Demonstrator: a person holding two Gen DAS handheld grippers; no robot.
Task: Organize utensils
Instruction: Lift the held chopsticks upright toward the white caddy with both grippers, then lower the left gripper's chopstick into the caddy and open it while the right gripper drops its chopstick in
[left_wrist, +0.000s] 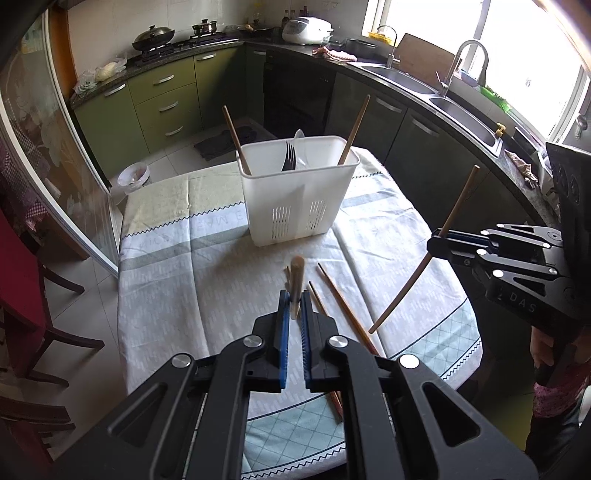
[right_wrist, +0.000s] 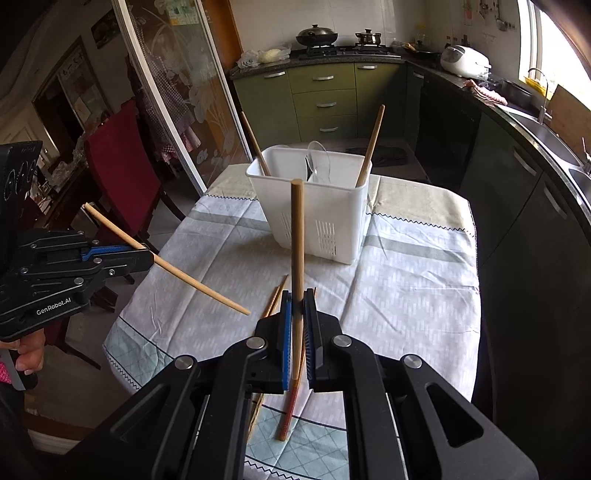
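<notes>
The left gripper (left_wrist: 294, 301) pinched a wooden chopstick (left_wrist: 296, 280) between its jaws; beyond stood a white caddy (left_wrist: 299, 206).

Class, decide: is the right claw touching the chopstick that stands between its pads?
Touching. The right wrist view shows the right claw shut on the chopstick, both pads pressed against its shaft, lifting it clear of the table.

holder (left_wrist: 299, 192): on table (left_wrist: 177, 280), toward its far end; landmark
in holder: chopstick (left_wrist: 236, 138) at left end, chopstick (left_wrist: 354, 131) at right end, fork (left_wrist: 289, 157) in middle
before holder: loose chopsticks (left_wrist: 345, 308) lying on table
left gripper (left_wrist: 294, 301): before holder, above table, clamped on a chopstick (left_wrist: 297, 273)
right gripper (left_wrist: 437, 240): right of holder, clamped on a chopstick (left_wrist: 424, 258), off table surface
behind holder: cabinets (left_wrist: 162, 99), floor between
</notes>
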